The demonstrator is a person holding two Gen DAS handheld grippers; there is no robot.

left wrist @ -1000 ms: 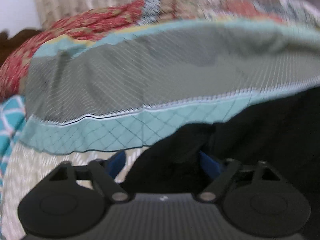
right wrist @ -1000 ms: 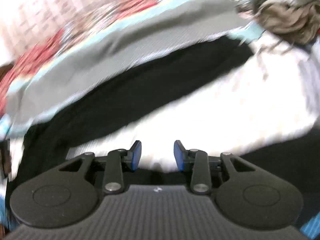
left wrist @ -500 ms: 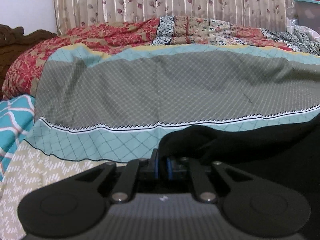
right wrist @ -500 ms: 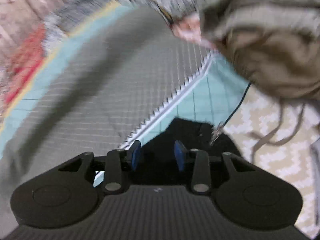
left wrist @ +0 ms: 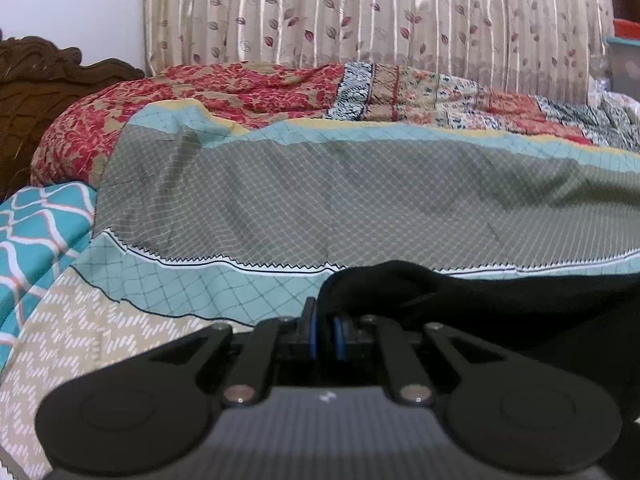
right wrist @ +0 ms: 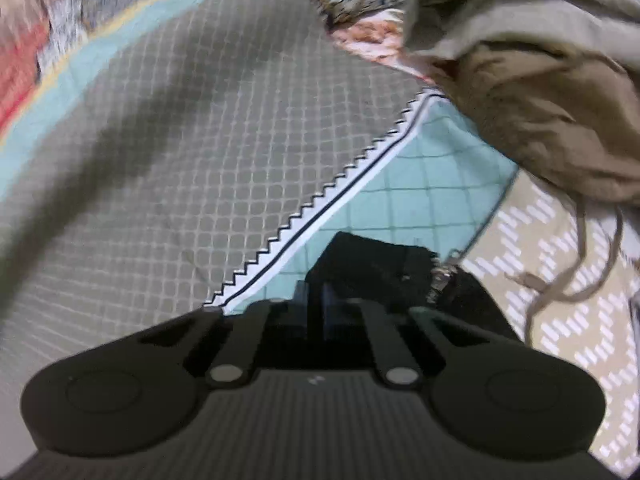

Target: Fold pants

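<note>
The black pants point(left wrist: 500, 304) lie on the bedspread point(left wrist: 320, 200), along its zigzag-edged stripe where the grey checked band meets the teal one. The left gripper point(left wrist: 325, 334) is clamped on a bunched edge of the pants, its blue pads pressed close with black cloth pinched between them and a fold humped up just beyond. The right gripper point(right wrist: 318, 308) has just closed its jaws (they stood apart half a second ago), and they now pinch another end of the pants point(right wrist: 376, 268), which sits on the teal band just beside the stripe. A crumpled olive-brown garment point(right wrist: 540, 92) lies past that stripe to the right, its drawstrings trailing over the beige patterned part. A leaf-print curtain point(left wrist: 380, 16) hangs behind the bedspread.
</note>
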